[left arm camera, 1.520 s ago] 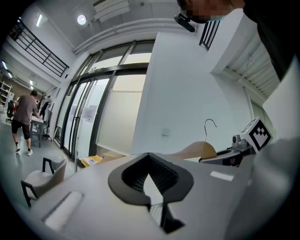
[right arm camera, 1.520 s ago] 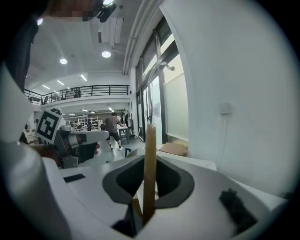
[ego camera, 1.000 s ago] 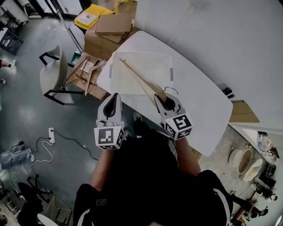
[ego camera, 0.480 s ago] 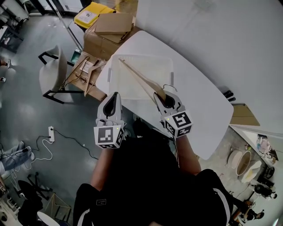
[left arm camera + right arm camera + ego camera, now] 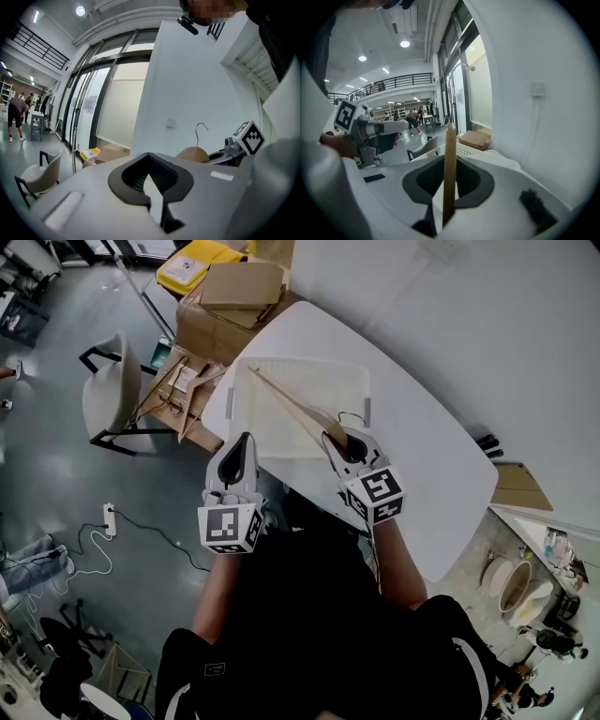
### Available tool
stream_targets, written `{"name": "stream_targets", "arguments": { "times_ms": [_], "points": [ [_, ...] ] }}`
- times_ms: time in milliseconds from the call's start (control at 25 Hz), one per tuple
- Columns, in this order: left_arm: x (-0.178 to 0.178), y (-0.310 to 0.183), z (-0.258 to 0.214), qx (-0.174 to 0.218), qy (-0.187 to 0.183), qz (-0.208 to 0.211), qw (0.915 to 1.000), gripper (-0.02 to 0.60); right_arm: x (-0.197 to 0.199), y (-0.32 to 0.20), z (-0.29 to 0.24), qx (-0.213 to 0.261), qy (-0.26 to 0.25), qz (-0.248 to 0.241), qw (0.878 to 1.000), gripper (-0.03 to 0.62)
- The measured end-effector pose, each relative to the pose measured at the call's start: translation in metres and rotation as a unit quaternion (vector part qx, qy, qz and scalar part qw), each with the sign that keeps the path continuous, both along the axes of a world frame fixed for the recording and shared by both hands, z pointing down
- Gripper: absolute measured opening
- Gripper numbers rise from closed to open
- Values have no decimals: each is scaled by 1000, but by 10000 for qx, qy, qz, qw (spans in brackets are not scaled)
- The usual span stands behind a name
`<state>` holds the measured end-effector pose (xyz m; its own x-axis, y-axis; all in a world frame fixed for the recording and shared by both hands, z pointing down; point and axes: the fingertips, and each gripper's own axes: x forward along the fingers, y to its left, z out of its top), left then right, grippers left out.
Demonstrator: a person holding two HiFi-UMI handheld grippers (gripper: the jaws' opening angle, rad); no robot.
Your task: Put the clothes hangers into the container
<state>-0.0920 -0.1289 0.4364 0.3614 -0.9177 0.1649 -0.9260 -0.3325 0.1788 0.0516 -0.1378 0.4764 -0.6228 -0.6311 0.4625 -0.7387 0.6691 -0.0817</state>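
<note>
Left gripper dead centre, its dark ribbed fingers drawn together at the tips with nothing between them, only a pale sliver of gap lower down. Just to the right a wooden hanger pokes up, its wire hook standing against the white wall — and tight beside it sits the right gripper with its marker cube. Off to the left there's a pale chair, cardboard boxes at the foot of the tall glass front, and a person far back in the hall.
</note>
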Motion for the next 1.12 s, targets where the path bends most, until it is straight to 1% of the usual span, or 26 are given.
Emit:
{"name": "stream_targets", "arguments": {
  "times_ms": [320, 880, 1120],
  "points": [
    [2, -12, 6, -127, 43, -89, 9999, 6, -2, -13, 11, -150, 188, -218, 9995, 60],
    [5, -25, 17, -231, 20, -115, 9997, 6, -8, -30, 41, -645, 470, -362, 9962, 60],
    [4, -30, 14, -202, 25, -145, 9997, 6, -10, -38, 48, -840, 620, -361, 9939, 60]
  ]
}}
